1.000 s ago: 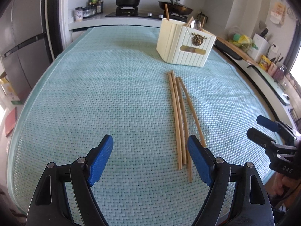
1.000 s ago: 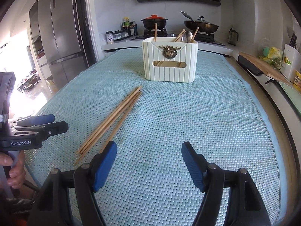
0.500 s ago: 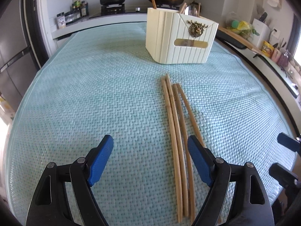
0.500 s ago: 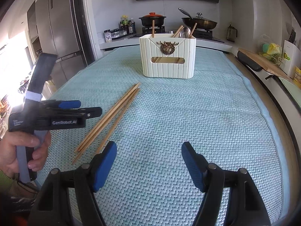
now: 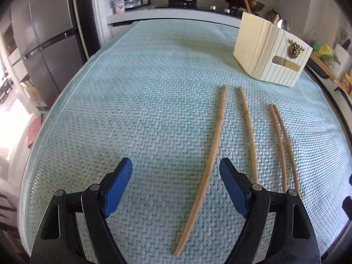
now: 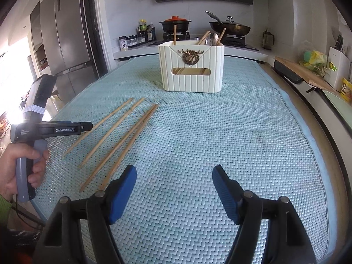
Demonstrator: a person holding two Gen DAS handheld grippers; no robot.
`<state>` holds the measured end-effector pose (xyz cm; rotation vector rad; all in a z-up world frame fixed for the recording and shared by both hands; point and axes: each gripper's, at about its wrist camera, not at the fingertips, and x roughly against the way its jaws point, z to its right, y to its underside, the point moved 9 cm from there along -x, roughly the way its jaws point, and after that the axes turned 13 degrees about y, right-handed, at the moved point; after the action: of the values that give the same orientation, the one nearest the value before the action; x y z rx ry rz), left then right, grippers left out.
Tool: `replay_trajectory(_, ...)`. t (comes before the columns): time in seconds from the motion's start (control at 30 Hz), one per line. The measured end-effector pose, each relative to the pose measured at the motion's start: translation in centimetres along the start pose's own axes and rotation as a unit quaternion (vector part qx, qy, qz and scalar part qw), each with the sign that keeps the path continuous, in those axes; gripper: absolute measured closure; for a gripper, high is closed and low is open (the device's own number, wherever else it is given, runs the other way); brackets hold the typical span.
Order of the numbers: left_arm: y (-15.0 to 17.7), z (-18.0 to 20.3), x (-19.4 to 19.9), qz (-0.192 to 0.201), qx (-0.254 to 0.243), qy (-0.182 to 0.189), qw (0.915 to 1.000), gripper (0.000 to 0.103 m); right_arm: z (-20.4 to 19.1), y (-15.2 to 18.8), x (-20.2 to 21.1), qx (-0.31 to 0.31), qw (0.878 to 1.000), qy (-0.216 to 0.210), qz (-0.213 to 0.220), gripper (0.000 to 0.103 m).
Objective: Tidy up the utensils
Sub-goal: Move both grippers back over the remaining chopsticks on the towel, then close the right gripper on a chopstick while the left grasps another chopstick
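Chopsticks, four in all, are seen lying on the mat-covered counter near the cream utensil holder, while the left gripper and right gripper are held released, grasping nothing.

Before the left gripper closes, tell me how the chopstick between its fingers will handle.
The leftmost chopstick looks thin, wooden and rigid, so probably light and stiff. It lies flat on the woven mat, so the open left gripper may struggle to get under it. If round, it could roll when nudged, though the textured weave likely damps that.
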<state>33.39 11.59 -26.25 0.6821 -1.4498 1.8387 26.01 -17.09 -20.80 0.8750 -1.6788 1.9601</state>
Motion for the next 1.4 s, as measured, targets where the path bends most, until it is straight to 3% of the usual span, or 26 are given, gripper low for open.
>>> replay_trajectory(0.3, 0.7, 0.5, 0.6, 0.002, -0.012, 0.005, 0.9999, 0.020, -4.3, -1.3, -2.2, 0.023, 0.999, -0.043, -0.023, 0.030)
replay_trajectory(0.43, 0.6, 0.5, 1.1, 0.008, -0.010, 0.014, 0.9998, 0.020, -7.5, -0.9, -3.3, 0.072, 0.996, -0.042, -0.021, 0.030)
replay_trajectory(0.47, 0.5, 0.6, 1.1, 0.009, -0.012, 0.014, 0.9998, 0.020, -8.0, -0.8, -3.8, 0.084, 0.996, -0.033, -0.023, 0.033)
replay_trajectory(0.6, 0.2, 0.5, 1.0, 0.008, -0.021, 0.015, 0.9996, 0.020, -8.5, -0.3, -6.3, 0.116, 0.992, 0.000, -0.042, 0.067)
replay_trajectory(0.83, -1.3, 0.9, -0.6, -0.013, -0.057, 0.016, 0.9981, 0.020, -6.2, -2.7, -8.8, 0.079, 0.995, 0.020, -0.051, 0.069)
replay_trajectory(1.0, -2.7, 1.8, -2.8, -0.041, -0.095, 0.027, 0.9943, 0.021, -5.8, -4.6, -10.6, 0.070, 0.995, 0.003, -0.070, 0.071)
replay_trajectory(1.3, -4.1, 2.4, -4.8, -0.069, -0.121, 0.040, 0.9894, 0.031, -8.1, -6.6, -13.0, 0.140, 0.987, -0.026, -0.081, 0.071)
replay_trajectory(1.4, -4.0, 2.3, -5.0, -0.074, -0.116, 0.048, 0.9893, 0.037, -8.3, -6.7, -13.3, 0.160, 0.984, -0.018, -0.078, 0.091)
